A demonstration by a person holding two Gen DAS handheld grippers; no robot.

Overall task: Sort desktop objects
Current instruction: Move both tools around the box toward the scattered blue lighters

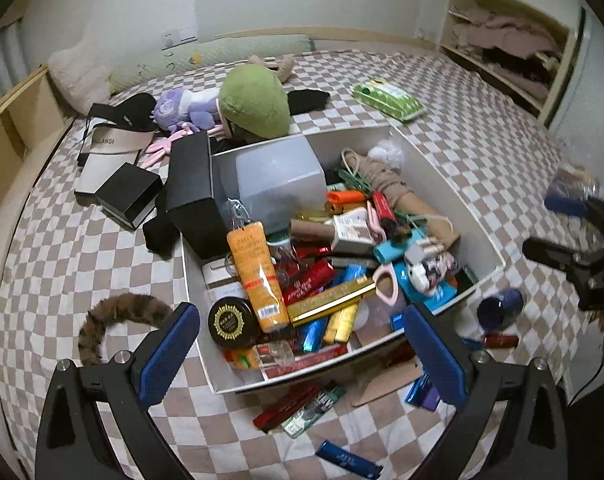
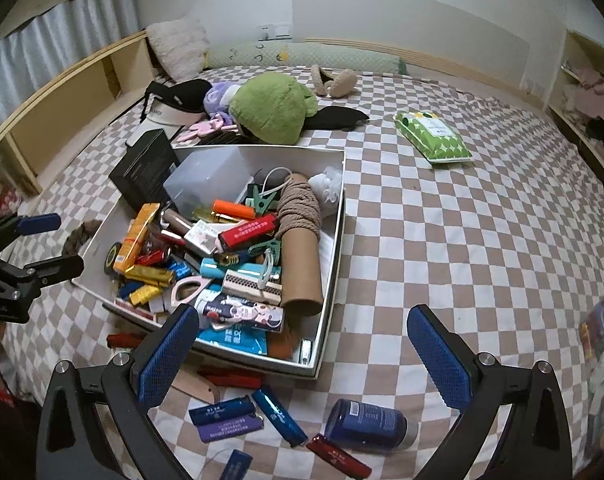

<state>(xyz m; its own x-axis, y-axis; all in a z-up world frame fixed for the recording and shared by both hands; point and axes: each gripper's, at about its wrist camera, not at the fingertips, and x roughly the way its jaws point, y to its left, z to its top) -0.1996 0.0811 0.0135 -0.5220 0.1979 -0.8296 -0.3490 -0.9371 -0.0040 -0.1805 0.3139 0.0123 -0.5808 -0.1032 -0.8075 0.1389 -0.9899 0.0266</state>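
Your left gripper (image 1: pixel 302 352) sits at the bottom of its frame, blue ribbed pads spread wide with nothing between them, over the near corner of the white cardboard box (image 1: pixel 442 168). Your right gripper (image 2: pixel 304 354) is likewise spread and holds nothing; its left pad overlaps the box's near edge, its right pad is over the checkered bedsheet (image 2: pixel 462 240). The box fills frame centre in both views, heaped with glossy foil-wrapped bars, a flat orange tube (image 1: pixel 257 276), a round black tin with gold print (image 1: pixel 231 320), a frosted plastic tub (image 1: pixel 279 176) and a cardboard tube wound with brown cord (image 2: pixel 302 236). Loose on the sheet below the box in the right view: slim blue lighters (image 2: pixel 221 412), a red one (image 2: pixel 338 460), and a dark blue cylindrical bottle (image 2: pixel 368 424) on its side. Fuzzy green plush (image 2: pixel 269 108) lies behind the box
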